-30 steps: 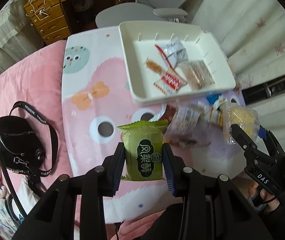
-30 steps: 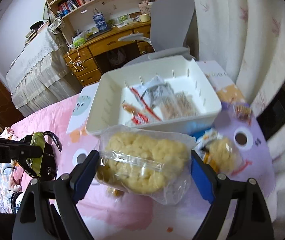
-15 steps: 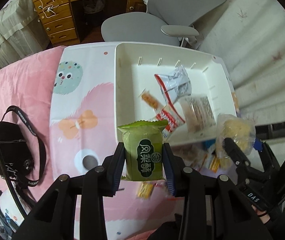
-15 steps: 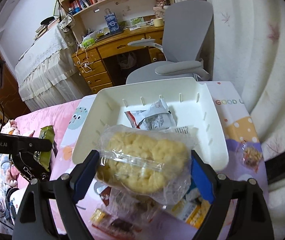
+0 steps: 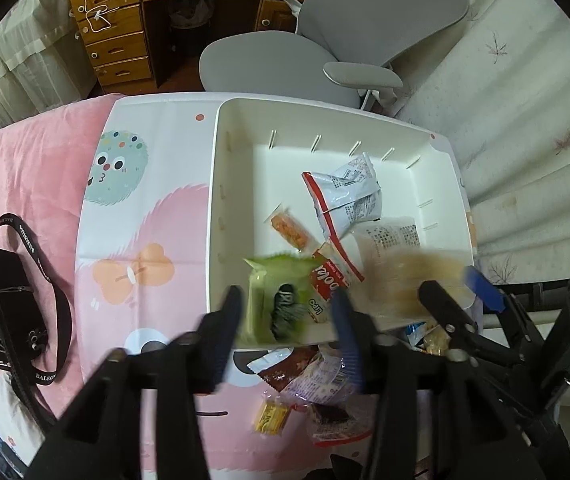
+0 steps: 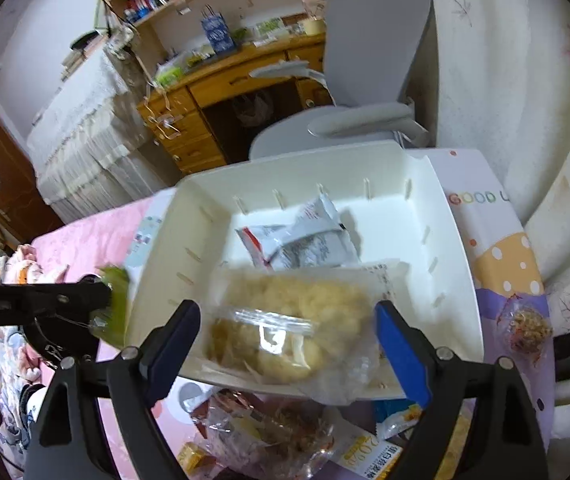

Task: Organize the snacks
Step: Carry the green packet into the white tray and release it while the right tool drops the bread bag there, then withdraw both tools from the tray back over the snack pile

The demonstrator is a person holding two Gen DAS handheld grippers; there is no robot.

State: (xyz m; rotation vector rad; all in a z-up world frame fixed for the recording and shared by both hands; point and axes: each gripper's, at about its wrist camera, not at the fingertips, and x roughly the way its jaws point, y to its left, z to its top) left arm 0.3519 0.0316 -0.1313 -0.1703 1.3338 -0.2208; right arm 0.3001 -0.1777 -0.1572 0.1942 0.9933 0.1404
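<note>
The white tray [image 5: 214,200] lies on a pink cartoon mat and holds a grey-white packet [image 5: 345,196], an orange stick [image 5: 291,232] and a red-white packet [image 5: 325,280]. My left gripper [image 5: 285,320] hangs over the tray's near-left corner. Its jaws are opening. The green packet [image 5: 277,300] between them is blurred and tilted, clear of both pads. My right gripper [image 6: 289,320] is shut on a clear bag of yellow puffed snack [image 6: 293,316] above the tray's near edge [image 6: 157,272]. That bag shows blurred in the left wrist view too [image 5: 417,276].
Several loose snack packets [image 5: 309,372] lie on the mat in front of the tray, with a small yellow one [image 5: 271,416]. A black handbag [image 5: 1,304] sits at the left. A grey office chair [image 5: 325,52] and wooden desk [image 5: 125,40] stand behind. A small round snack bag [image 6: 525,328] lies right of the tray.
Both grippers have moved forward over the tray. The left jaws have widened and the green packet has slipped loose and tilted. The right still carries the yellow snack bag.
</note>
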